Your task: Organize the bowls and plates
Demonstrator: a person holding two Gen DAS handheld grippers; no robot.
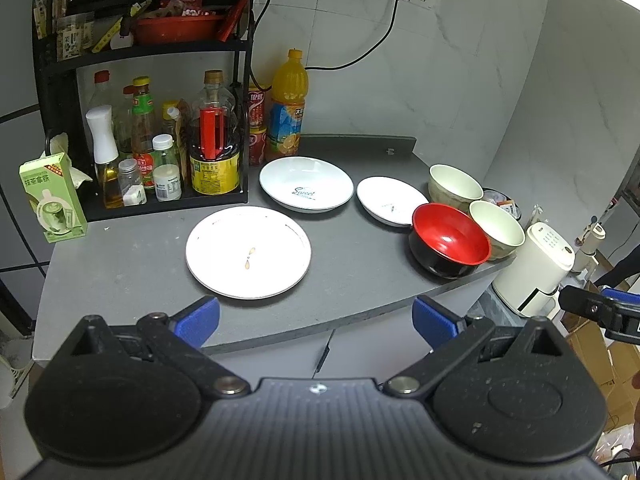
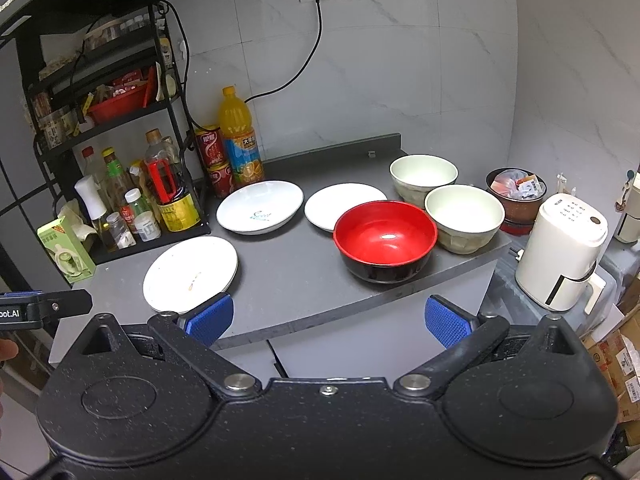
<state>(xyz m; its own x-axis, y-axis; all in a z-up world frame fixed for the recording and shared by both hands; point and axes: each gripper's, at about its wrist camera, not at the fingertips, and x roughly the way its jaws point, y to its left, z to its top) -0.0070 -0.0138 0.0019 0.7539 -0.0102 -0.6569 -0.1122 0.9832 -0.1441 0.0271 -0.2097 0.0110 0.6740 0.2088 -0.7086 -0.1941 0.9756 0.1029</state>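
On the grey counter [image 1: 132, 272] [image 2: 296, 276] lie three white plates: a flat one nearest [image 1: 248, 252] [image 2: 191, 273], a deep one printed "Sweet" [image 1: 306, 184] [image 2: 260, 207], and a small one [image 1: 390, 200] [image 2: 340, 205]. A red-and-black bowl [image 1: 450, 240] [image 2: 385, 241] stands at the right front, with two cream bowls behind it, one nearer [image 1: 497, 229] [image 2: 464, 218] and one farther [image 1: 455, 183] [image 2: 423, 174]. My left gripper [image 1: 316, 322] hangs open before the counter edge, facing the flat plate. My right gripper [image 2: 328, 320] is open too, below the red bowl. Neither holds anything.
A black rack [image 1: 140, 128] [image 2: 120, 160] of sauce bottles fills the back left, with an orange juice bottle [image 1: 287, 108] [image 2: 240, 136] and red cans beside it. A green carton [image 1: 52, 200] [image 2: 66, 254] stands at the left edge. A white kettle [image 1: 534, 268] [image 2: 560, 252] sits off the right end.
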